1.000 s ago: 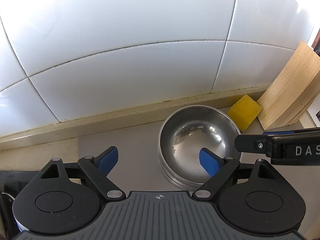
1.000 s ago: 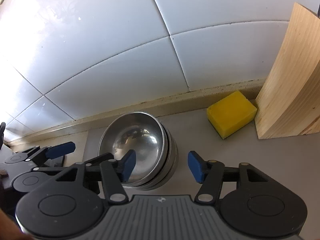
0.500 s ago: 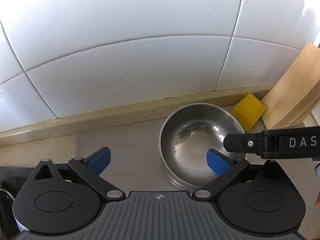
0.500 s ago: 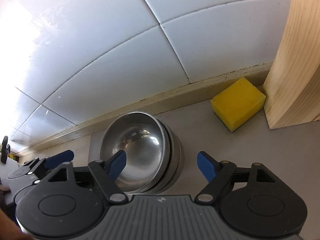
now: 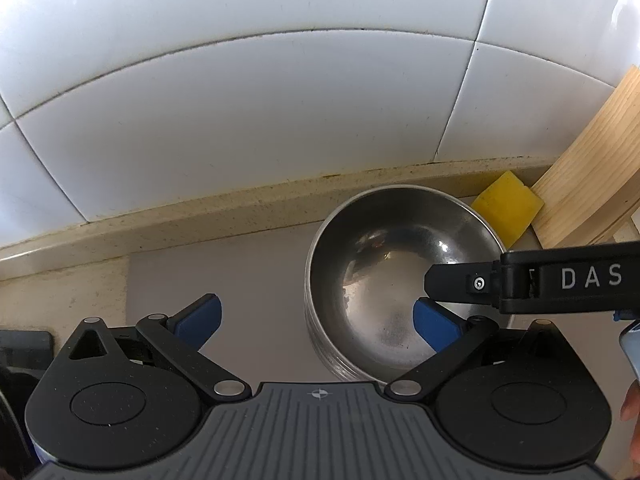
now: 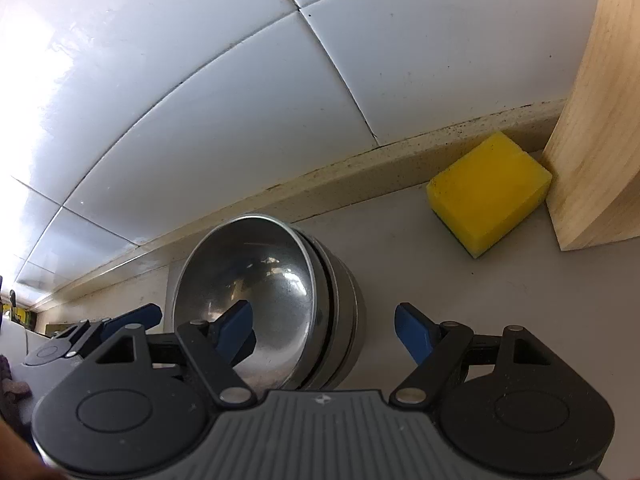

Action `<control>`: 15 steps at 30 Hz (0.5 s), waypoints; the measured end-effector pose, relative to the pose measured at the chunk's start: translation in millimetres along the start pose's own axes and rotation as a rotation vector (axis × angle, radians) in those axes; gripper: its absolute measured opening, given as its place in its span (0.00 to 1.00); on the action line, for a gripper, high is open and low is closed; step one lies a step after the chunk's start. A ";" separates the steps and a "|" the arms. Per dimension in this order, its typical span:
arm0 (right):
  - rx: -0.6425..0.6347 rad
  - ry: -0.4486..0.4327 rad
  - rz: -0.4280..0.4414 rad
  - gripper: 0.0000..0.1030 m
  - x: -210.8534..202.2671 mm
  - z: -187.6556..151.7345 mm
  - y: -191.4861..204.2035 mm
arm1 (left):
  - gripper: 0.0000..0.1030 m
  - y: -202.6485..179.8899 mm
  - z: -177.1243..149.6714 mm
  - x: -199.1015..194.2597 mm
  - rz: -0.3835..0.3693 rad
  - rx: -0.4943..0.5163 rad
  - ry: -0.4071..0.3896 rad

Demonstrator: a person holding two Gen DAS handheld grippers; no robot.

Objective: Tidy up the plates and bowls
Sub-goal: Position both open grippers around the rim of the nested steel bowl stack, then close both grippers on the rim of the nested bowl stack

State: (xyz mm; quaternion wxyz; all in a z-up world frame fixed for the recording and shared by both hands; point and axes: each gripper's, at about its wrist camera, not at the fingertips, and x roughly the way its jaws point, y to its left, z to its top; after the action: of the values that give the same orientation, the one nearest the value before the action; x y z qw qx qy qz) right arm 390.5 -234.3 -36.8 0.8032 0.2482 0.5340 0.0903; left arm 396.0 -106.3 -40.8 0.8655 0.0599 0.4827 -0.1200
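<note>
So, left wrist view first: the left gripper (image 5: 318,322) is spread as wide as it goes, jaws having just finished opening, and nothing is pinched between them. Its left blue pad (image 5: 200,316) hangs over bare grey counter (image 5: 224,272), while the other pad sits over the inside of the top bowl. The stack of steel bowls (image 5: 384,280) is nested together on the counter close to the beige ledge (image 5: 200,216) under the white wall tiles (image 5: 280,100). The right gripper's black finger, the one with "DAS" printed on it, pokes in from the right edge and reaches over the bowl rim, though I can't tell if it's touching metal. A yellow sponge (image 5: 506,210) peeks out behind the bowls, right next to a pale wooden board (image 5: 588,184) leaning at the wall. Over in the right wrist view, the right gripper (image 6: 324,328) is also released, its jaws having been opening too, and it straddles the near wall of the bowl stack (image 6: 280,280): the left pad is down inside the top bowl, the right pad is outside over the counter (image 6: 480,280), and neither looks pressed against the steel. The left gripper (image 6: 100,330) shows at the far left, beside the bowls. The sponge (image 6: 486,192) sits on the counter touching the wooden board (image 6: 596,120), well apart from the stack.
</note>
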 end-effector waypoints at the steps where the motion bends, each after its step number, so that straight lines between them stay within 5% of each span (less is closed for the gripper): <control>1: 0.000 0.000 0.000 0.52 1.2 0.5 -0.4 | 0.95 0.0 0.2 0.8 -0.001 -0.001 0.001; 15: 0.007 0.013 0.007 0.52 8.8 2.9 -4.1 | 0.95 -4.7 -0.3 12.3 -0.014 0.010 0.015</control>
State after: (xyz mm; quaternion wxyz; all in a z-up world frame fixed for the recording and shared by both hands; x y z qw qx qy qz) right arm 396.3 -235.1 -45.1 0.7986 0.2522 0.5385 0.0928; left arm 400.7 -112.7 -51.3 0.8605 0.0618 0.4891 -0.1282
